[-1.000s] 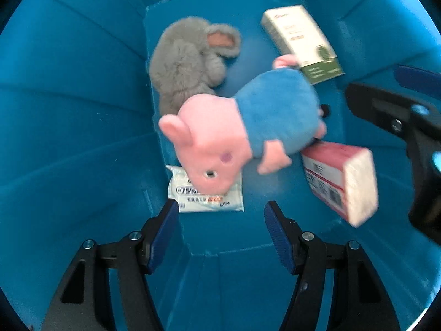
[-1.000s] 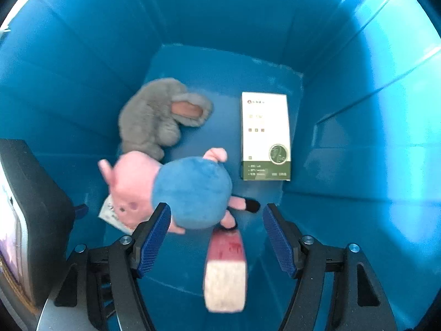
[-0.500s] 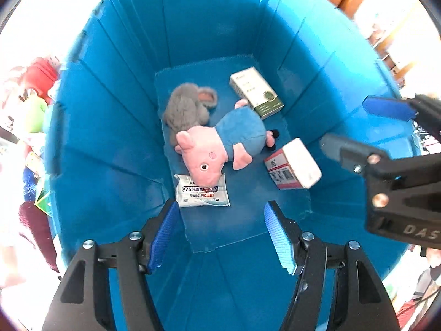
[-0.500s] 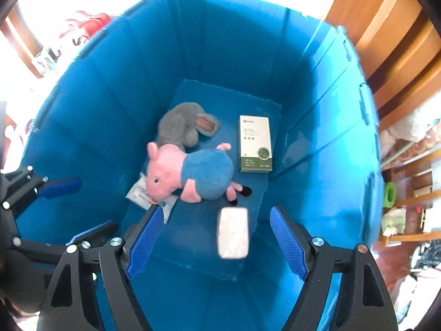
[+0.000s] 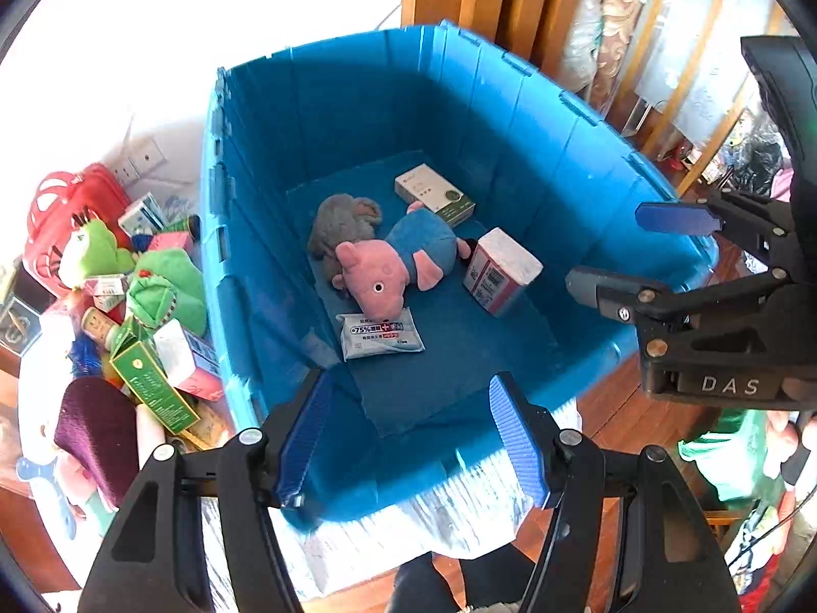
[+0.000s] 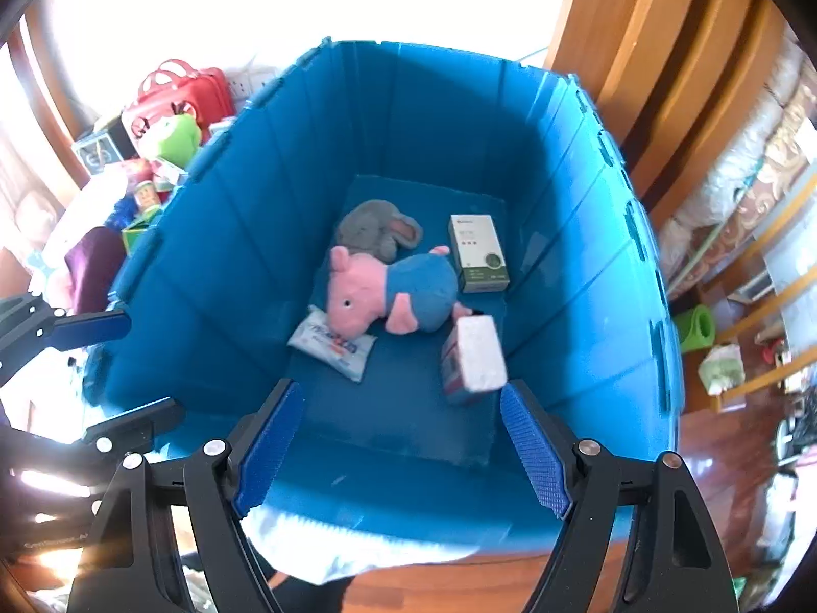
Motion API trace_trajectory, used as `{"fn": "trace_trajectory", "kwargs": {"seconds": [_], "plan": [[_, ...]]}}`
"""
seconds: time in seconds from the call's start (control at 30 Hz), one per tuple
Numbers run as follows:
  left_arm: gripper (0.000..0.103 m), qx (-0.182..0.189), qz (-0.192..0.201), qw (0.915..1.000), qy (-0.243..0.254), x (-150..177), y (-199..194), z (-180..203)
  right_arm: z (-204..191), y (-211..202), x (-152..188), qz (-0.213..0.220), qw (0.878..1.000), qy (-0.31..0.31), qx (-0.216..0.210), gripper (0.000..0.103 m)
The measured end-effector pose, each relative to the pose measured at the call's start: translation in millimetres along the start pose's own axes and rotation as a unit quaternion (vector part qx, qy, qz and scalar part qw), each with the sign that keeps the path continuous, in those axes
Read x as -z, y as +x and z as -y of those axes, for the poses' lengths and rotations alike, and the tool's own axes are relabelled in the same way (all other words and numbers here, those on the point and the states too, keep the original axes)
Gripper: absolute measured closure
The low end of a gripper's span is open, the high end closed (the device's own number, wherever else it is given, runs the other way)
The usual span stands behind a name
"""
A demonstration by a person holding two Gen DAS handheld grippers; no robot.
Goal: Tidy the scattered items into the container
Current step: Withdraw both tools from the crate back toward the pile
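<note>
**Both grippers empty above the bin, pile waiting to its left**

Both tools hang over the near rim of the blue bin (image 5: 510,117), pointing steeply down into it. The left gripper (image 5: 408,439) stands partly open with nothing between its pads; the right gripper (image 6: 401,449) is spread wider, also empty.

On the bin's floor lie a pig plush (image 5: 393,268), a grey plush (image 5: 342,219), a green-and-white box (image 5: 434,195), a wipes pack (image 5: 380,333) and a tissue pack (image 5: 500,270).

What remains to tidy is the heap of scattered items (image 5: 133,316) just outside the bin's left wall, on a pale surface. It sits to the left gripper's side, so I'd judge that hand nearer. A green carton (image 5: 153,388) lies at the heap's near edge, its long axis slanting away from the bin. Wooden floor shows below the bin, timber panelling beyond it.
</note>
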State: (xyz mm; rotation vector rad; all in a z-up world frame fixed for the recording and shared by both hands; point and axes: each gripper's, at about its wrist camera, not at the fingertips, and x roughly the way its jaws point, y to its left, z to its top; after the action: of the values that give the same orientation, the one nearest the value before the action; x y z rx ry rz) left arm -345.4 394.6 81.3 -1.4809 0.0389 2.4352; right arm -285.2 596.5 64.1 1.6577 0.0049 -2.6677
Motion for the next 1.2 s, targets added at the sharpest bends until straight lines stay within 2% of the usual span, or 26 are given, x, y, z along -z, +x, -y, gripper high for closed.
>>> {"fn": "trace_trajectory", "kwargs": {"seconds": [0.23, 0.4, 0.5, 0.63, 0.9, 1.07, 1.2], "plan": [[0.039, -0.014, 0.036, 0.999, -0.02, 33, -29, -1, -20, -21, 29, 0.022, 1.0, -0.009, -0.005, 0.022], [0.039, -0.038, 0.054, 0.9962, -0.056, 55, -42, -7, -32, -31, 44, 0.042, 0.998, -0.034, -0.026, 0.022], [0.039, -0.061, 0.064, 0.993, -0.078, 73, -48, -15, -45, -36, 53, 0.057, 0.996, -0.055, -0.035, 0.021], [0.039, -0.108, 0.071, 0.9858, -0.107, 100, -57, -34, -68, -35, 62, 0.067, 0.992, -0.084, -0.068, 0.021], [0.039, -0.142, 0.061, 0.9717, -0.179, 165, -69, -105, -138, -36, 67, 0.081, 0.98, -0.131, -0.125, 0.02], [0.039, -0.162, 0.067, 0.958, -0.227, 208, -84, -172, -197, -33, 68, 0.086, 0.973, -0.156, -0.146, 0.019], [0.039, -0.184, 0.07, 0.9488, -0.247, 247, -98, -234, -244, -21, 65, 0.084, 0.971, -0.156, -0.16, 0.019]]}}
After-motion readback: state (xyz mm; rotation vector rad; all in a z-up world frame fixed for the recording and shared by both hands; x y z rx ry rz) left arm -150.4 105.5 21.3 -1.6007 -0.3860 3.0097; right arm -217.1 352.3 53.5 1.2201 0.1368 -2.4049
